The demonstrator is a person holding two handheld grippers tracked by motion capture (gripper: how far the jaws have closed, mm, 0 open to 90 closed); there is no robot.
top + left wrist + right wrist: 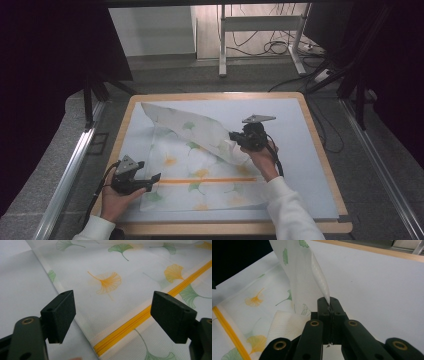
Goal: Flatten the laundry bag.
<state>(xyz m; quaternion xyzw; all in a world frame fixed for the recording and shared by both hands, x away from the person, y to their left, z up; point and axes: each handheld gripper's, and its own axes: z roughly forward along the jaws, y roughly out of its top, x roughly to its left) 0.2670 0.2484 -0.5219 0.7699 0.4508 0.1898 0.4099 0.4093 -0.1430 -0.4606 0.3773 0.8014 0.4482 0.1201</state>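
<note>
A leaf-printed mesh bag point(200, 170) lies on the table's white mat point(300, 150). The right gripper point(235, 137), clamped on its right corner, lifts that flap to fold it leftward, while the left gripper point(155, 177) waits, jaws apart, at the near-left edge by the orange zipper point(210, 180).

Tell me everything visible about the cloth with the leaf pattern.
The cloth is thin, white and mesh-like, printed with green and yellow ginkgo leaves, and an orange zipper crosses it. It lies flat on the pale table mat, except one side, which the right gripper pinches and lifts, folding it over. The open left gripper hovers at its edge near the zipper's end.
</note>
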